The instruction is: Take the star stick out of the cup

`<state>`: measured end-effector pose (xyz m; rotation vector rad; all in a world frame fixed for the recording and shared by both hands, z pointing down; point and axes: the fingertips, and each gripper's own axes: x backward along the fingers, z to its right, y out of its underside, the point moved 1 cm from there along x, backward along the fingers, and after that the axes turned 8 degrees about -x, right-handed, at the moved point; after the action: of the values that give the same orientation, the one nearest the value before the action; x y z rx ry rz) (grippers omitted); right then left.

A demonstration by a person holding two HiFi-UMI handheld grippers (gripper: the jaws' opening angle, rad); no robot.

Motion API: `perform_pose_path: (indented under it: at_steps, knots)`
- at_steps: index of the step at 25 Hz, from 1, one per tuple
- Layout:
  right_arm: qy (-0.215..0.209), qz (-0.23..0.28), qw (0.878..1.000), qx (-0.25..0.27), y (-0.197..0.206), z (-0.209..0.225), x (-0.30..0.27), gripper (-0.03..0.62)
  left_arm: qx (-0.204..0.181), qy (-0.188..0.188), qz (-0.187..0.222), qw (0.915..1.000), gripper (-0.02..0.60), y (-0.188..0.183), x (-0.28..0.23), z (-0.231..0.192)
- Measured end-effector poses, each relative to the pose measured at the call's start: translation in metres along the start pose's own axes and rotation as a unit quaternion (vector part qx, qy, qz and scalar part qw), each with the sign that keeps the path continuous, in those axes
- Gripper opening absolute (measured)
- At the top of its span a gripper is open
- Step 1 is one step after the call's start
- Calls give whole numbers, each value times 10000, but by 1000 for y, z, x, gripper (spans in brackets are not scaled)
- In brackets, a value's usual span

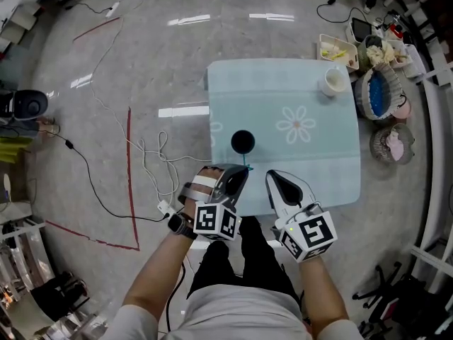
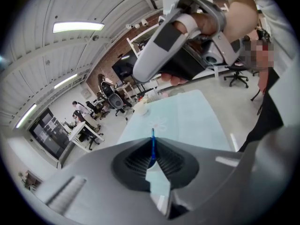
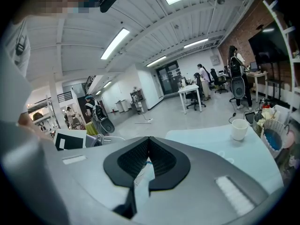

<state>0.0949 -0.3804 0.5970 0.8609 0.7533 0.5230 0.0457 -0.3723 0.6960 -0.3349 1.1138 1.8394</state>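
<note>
The round black cup (image 1: 243, 142) stands on the pale blue-green square table (image 1: 318, 161), which has a white flower print. Its inside reads only as dark, so its contents cannot be told. Well to the right of the black cup and farther from the person, a small white cup (image 1: 334, 80) sits near the table's corner, and its inside shows plain white. Beyond that, off the table's edge, is a wicker basket (image 1: 375, 94) with something blue in it.

The left gripper (image 1: 242, 171) sits just on the person's side of the black cup. Its dark ribbed jaws are closed on the thin blue star stick (image 2: 152, 144), which is pinched in the seam where they meet. The right gripper (image 1: 273, 177) is beside it, on the near right of the black cup. Its jaws are pressed together at the tips, with only a narrow slit behind them, and they grip nothing.

The star stick runs lengthwise along the left gripper's jaws. Its free end juts out past the tips, away from the person and toward the flower print. From the head view only a short teal sliver (image 1: 248, 167) shows between the jaw tips and the black cup's near rim. Whether it touches the rim cannot be told, and the star end cannot be made out.
</note>
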Motion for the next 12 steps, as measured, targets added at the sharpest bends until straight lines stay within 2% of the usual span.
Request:
perform_pose_path:
  at_steps: [12]
  knots:
    - [54,265,9995,180,-26,-32,20,11,457,-196,348,9982,17,-24,51,-20]
